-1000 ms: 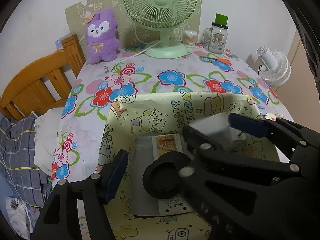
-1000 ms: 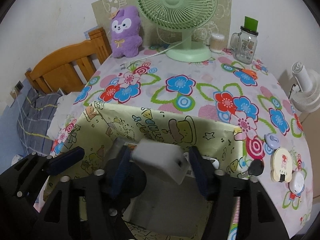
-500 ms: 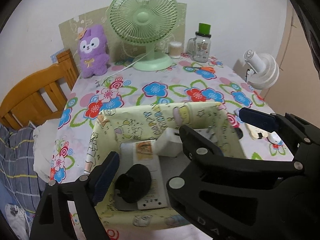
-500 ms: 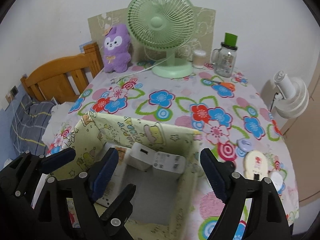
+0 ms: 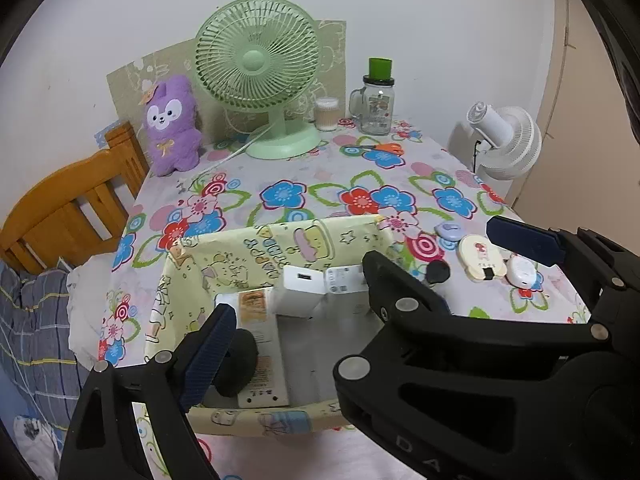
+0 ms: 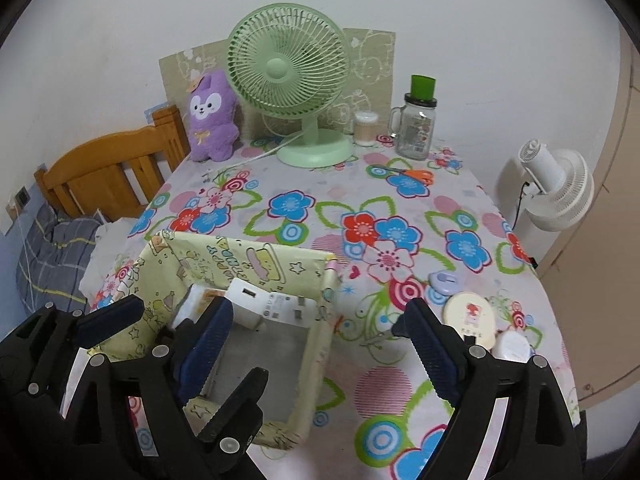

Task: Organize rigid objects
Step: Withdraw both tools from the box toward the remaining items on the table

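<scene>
Green fan [image 6: 286,70], purple plush [image 6: 211,118], floral tablecloth [image 6: 360,216].

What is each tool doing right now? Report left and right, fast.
Left tool: open, holding nothing, above the yellow storage box.
Right tool: open, holding nothing; the white charger lies in the box.

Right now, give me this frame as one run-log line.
phase: after drop | right gripper: open, empty | left gripper: open, empty | white charger: in yellow box | small items: on table
</scene>
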Motion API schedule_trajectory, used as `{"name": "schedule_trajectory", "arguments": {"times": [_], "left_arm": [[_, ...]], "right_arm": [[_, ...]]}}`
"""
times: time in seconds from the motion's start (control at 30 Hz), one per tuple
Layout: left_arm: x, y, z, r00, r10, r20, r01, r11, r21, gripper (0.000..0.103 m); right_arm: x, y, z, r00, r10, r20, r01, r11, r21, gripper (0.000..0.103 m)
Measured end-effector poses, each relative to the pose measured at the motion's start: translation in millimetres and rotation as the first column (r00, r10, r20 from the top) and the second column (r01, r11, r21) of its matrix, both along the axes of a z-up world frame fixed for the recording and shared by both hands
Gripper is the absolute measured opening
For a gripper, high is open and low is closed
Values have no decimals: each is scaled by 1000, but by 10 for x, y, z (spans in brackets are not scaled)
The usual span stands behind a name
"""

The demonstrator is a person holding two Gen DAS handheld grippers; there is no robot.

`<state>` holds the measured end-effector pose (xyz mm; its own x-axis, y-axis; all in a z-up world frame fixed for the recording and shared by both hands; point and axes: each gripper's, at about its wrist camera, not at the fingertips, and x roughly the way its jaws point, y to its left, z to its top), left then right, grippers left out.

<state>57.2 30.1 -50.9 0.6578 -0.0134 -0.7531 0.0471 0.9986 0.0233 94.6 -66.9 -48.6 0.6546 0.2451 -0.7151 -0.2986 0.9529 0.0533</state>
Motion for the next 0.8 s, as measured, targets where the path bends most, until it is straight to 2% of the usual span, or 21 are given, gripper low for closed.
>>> {"name": "schedule_trajectory", "arguments": {"times": [0.63,0.8], "left_arm": [[-82,-499,162,998,-57,38,57,998,11,92],[-108,-607,198,996,-64,56,63,998,18,95]], "right_arm": [[-124,-525,155,997,-73,31,73,997,-1,91],[-151,-654,191,995,-91,44,91,996,-3,93]]}}
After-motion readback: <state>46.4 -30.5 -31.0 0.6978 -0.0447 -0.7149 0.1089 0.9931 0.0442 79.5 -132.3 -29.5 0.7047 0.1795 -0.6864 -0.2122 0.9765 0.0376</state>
